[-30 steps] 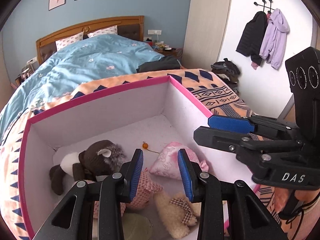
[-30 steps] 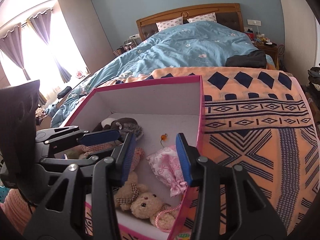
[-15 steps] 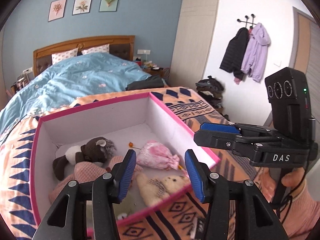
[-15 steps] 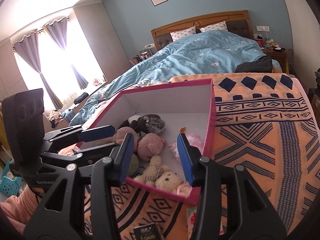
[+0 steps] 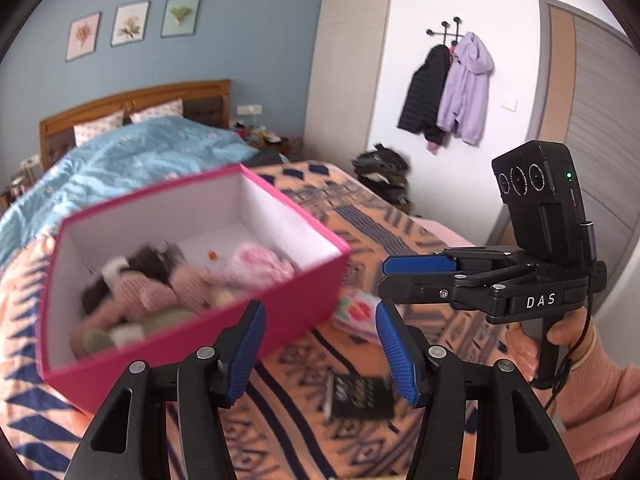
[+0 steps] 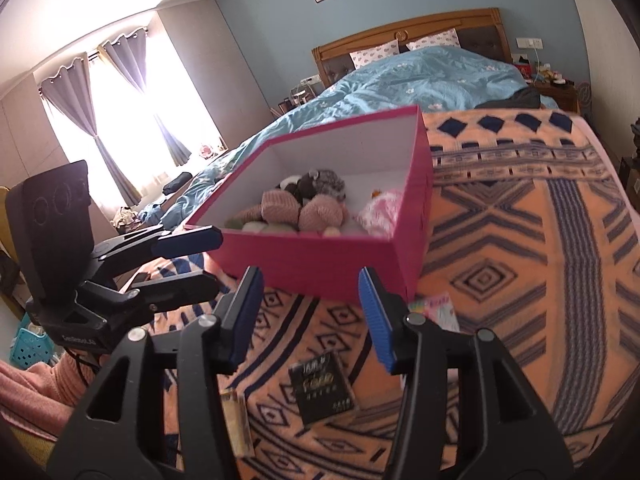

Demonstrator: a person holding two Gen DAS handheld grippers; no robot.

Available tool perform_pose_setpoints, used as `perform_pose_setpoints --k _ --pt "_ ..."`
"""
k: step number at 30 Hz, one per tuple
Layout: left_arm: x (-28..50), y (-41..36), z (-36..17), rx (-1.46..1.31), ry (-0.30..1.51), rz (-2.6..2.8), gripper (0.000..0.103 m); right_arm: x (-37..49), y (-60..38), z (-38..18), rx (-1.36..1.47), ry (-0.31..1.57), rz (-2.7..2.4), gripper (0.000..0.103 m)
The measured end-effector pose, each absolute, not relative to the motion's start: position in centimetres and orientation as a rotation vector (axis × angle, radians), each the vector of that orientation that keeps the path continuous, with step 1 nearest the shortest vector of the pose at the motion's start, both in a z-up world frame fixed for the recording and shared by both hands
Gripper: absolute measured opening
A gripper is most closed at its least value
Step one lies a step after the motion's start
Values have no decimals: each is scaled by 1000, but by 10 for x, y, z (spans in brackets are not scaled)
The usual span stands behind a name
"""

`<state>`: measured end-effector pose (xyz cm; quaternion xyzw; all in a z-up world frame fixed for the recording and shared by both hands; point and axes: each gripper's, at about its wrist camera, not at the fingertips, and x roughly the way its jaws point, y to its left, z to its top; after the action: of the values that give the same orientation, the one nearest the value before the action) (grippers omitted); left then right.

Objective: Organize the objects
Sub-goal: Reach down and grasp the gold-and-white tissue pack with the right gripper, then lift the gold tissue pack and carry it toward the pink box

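Observation:
A pink box (image 5: pixel 160 360) (image 6: pixel 320 264) stands on the patterned orange blanket (image 6: pixel 520 260). It holds a pink knitted plush (image 5: pixel 152 288) (image 6: pixel 320 212), a brown plush (image 6: pixel 320 182) and a pink pouch (image 5: pixel 260 264) (image 6: pixel 380 212). In front of the box lie a black booklet (image 5: pixel 360 396) (image 6: pixel 322 384) and a colourful card (image 5: pixel 356 312) (image 6: pixel 440 312). My left gripper (image 5: pixel 318 312) (image 6: pixel 218 258) hangs above the blanket before the box, its jaws opening with nothing between them. My right gripper (image 6: pixel 308 280) (image 5: pixel 386 278) hovers beside it, its jaws opening and empty too.
A bed with a blue duvet (image 6: pixel 420 76) lies beyond the box. Coats (image 5: pixel 452 92) hang on the right wall over a clothes pile (image 5: pixel 384 172). A curtained window (image 6: pixel 120 120) and a turquoise basket (image 6: pixel 28 348) are at the left. A pink sleeve (image 5: pixel 592 384) holds the right gripper.
Both grippers have drawn back out of the box toward the near end of the blanket. Their jaws have widened. The black booklet and the card have come into view.

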<state>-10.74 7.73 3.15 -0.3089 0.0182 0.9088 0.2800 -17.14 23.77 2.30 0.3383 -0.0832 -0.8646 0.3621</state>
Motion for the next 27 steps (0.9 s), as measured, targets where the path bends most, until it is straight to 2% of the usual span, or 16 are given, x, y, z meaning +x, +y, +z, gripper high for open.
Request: perform_pose_setpoints --k 4,14,22,27 --pt "-95 80 11 -890 71 2404 58 -155 241 -3 947 -246 -2172 52" --pt "-62 55 -32 -1043 19 2343 58 -101 214 -59 1128 -186 -1958 52" --pt "-37 43 -54 -1125 -33 2292 56 -73 205 -72 1180 -151 -1886 52" --pt "-33 43 -69 -1186 -82 2241 52 -69 202 -74 1199 -145 -1874 42"
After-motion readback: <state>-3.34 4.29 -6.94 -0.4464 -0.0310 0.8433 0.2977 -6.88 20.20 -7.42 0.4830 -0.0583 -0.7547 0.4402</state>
